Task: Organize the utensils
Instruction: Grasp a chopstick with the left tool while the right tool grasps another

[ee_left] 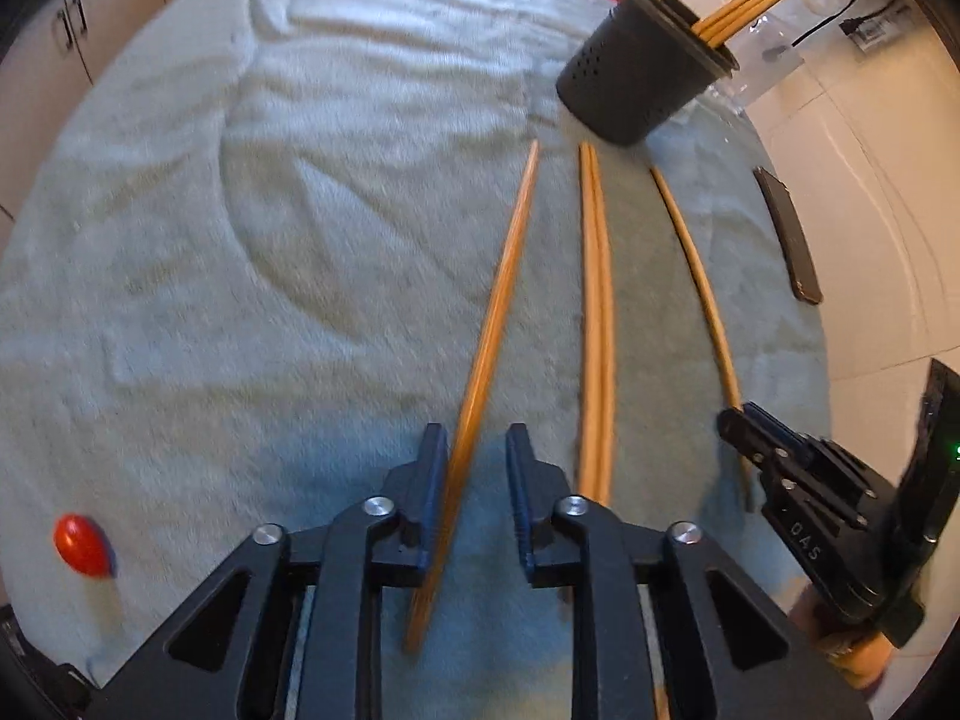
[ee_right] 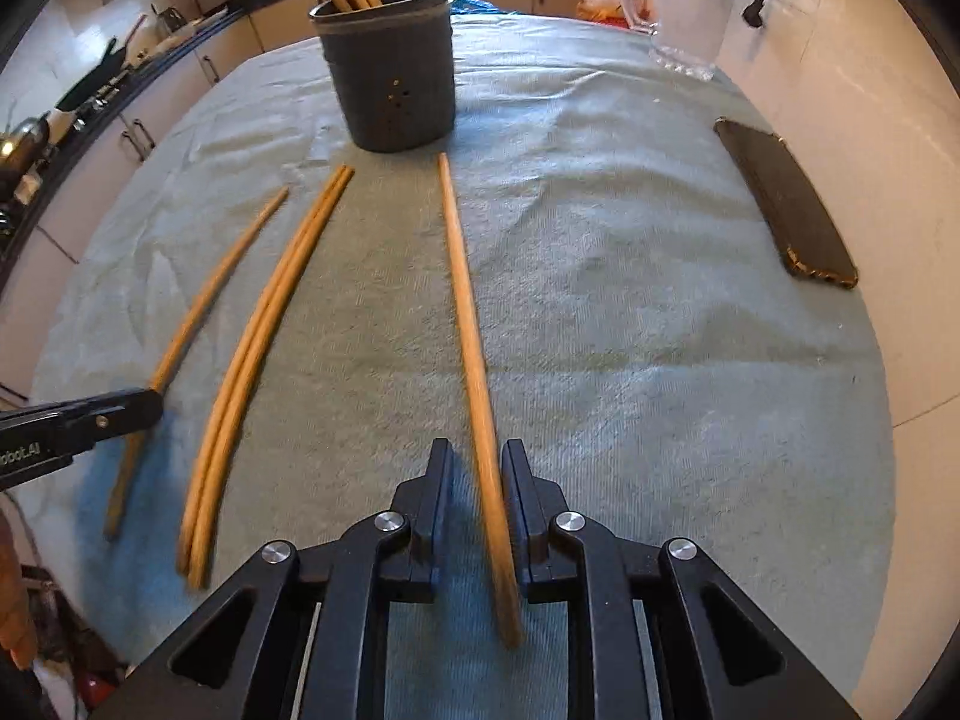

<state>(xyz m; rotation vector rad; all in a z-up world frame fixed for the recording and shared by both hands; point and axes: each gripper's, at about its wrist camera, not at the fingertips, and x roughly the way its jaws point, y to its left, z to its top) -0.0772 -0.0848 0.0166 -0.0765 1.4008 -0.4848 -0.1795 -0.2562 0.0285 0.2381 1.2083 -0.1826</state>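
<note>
Chopsticks: four lie loose on the towel-covered bench (ee_right: 600, 300), more stand in the dark perforated holder (ee_right: 390, 69) at the far side. We see the left chopstick (ee_left: 498, 324) running between the fingers (ee_left: 433, 468) of the left gripper (ee_left: 477, 444); fingers apart, stick close against the left one, clear gap to the right one. Whether it is lifted or lying on the towel, we cannot tell; the picture is blurred there. A pair of chopsticks (ee_left: 597, 324) lies side by side, touching, just right of it. The right chopstick (ee_right: 474, 372) runs between the fingers of the right gripper (ee_right: 477, 462); fingers apart, stick near the right one, not clamped. All sticks point roughly toward the holder, tips stopping short of it. A dark phone (ee_right: 786, 204) lies flat near the bench's right edge. A glass pitcher (ee_right: 690, 6) stands at the far right. A red egg-shaped object (ee_left: 81, 543) sits near the left edge.
</note>
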